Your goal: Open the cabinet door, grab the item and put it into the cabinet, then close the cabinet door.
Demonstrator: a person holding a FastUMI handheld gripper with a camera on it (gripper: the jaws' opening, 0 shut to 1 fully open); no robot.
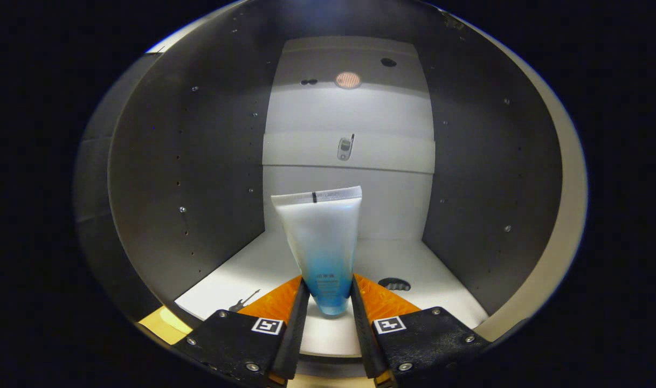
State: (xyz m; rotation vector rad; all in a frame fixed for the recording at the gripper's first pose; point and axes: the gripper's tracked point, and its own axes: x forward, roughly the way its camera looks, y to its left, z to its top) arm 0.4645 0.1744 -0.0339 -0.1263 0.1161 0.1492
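A: Where's the tube (pixel 321 242)?

B: Clamped between the gripper (pixel 330 293) fingers, crimped end up at twelve o'clock, cap end down, inside the cabinet (pixel 198 161), apparently just above its floor (pixel 263 264).

A: How to finish well?

B: I'd lower it gently until it rests, then part the fingers slowly and back straight out toward six o'clock, avoiding the side walls.

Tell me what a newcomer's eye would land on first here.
First, the white-and-blue tube standing upright, crimped end up, pinched at its lower part between both fingers of the claw. Around it is the open cabinet, dark side walls and a pale back panel beyond the tube, with a pale floor beneath it.
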